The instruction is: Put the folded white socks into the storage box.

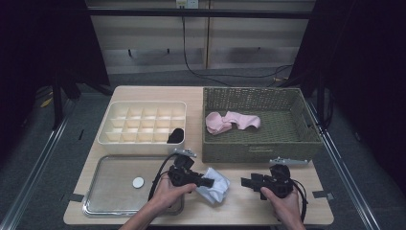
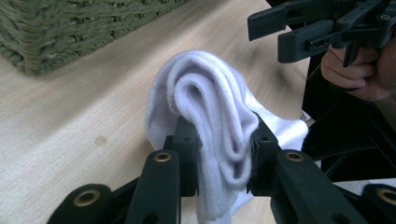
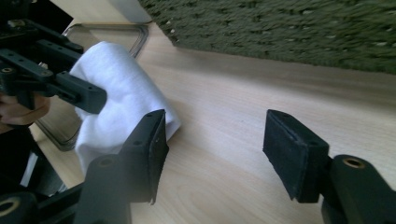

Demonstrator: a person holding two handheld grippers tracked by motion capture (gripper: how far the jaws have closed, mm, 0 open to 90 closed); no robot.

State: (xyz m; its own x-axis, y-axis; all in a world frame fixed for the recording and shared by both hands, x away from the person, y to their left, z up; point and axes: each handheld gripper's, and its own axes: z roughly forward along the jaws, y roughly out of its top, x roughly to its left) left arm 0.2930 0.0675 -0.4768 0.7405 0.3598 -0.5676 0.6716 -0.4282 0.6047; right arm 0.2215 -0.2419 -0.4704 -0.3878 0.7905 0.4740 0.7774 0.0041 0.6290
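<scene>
A folded white sock (image 1: 216,187) lies on the wooden table in front of the basket, bunched up at its left end. My left gripper (image 1: 207,182) is shut on that end; in the left gripper view the white sock (image 2: 205,93) is squeezed into folds between the two pads of the left gripper (image 2: 223,133). My right gripper (image 1: 245,182) hovers a little to the sock's right, pointing at it, open. In the right gripper view the right gripper (image 3: 217,128) has bare table between its jaws, with the white sock (image 3: 126,88) and the left gripper (image 3: 88,95) beyond.
A green wicker basket (image 1: 258,153) holding a pink sock (image 1: 232,121) stands behind the grippers. To its left is a white compartment box (image 1: 107,136) with a black sock (image 1: 176,135) in one cell. A metal tray (image 1: 110,201) with a white disc (image 1: 138,182) lies front left.
</scene>
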